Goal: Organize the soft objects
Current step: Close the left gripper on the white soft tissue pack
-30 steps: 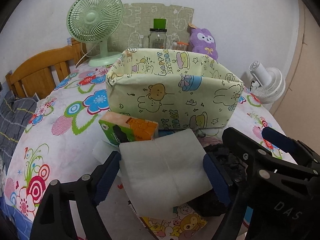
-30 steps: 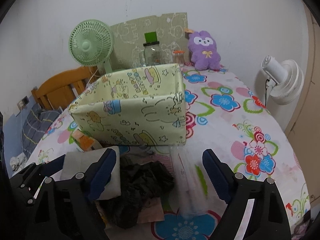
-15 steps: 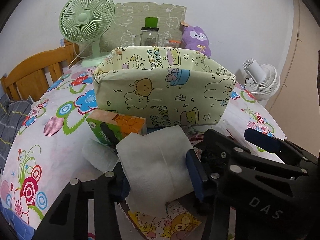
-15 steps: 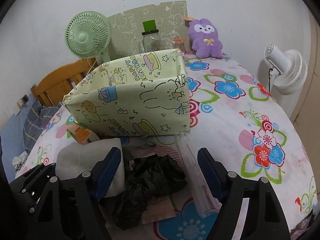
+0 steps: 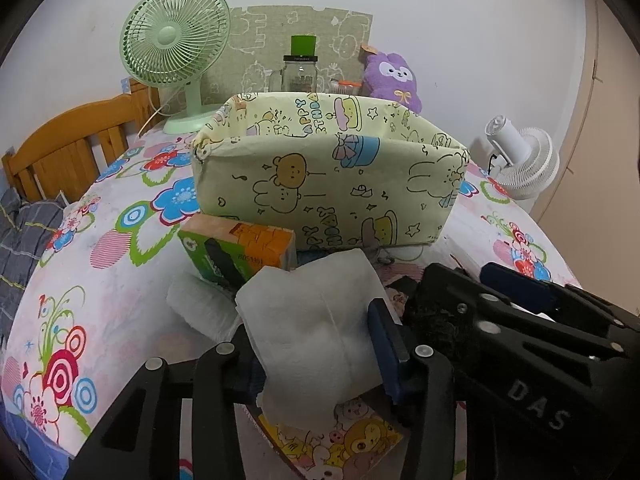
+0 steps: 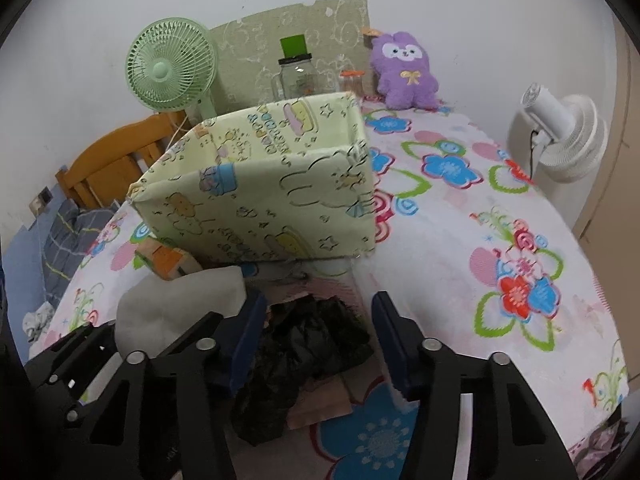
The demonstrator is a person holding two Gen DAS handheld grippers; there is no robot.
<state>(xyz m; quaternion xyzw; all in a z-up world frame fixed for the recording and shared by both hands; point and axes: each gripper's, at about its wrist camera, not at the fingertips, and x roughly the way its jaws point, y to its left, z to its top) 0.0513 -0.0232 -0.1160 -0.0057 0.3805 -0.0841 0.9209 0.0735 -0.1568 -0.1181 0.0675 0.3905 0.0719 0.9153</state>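
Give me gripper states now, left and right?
Left gripper: shut on the white tissue.
Right gripper: open, jaws closing around the black fabric, not pressing yet.

Both views are evenly lit by soft, diffuse indoor light; no direct source is seen. The white wall [image 5: 460, 20] is rendered bright but not blown out. Shadows are weak, only a faint one under the fabric box [image 6: 264, 200]. No glare is noted. Strong fisheye bending is seen at the edges, with black vignette corners. Focus is sharp mid-frame; slight softness is seen at the rims and on the near black gripper frames.
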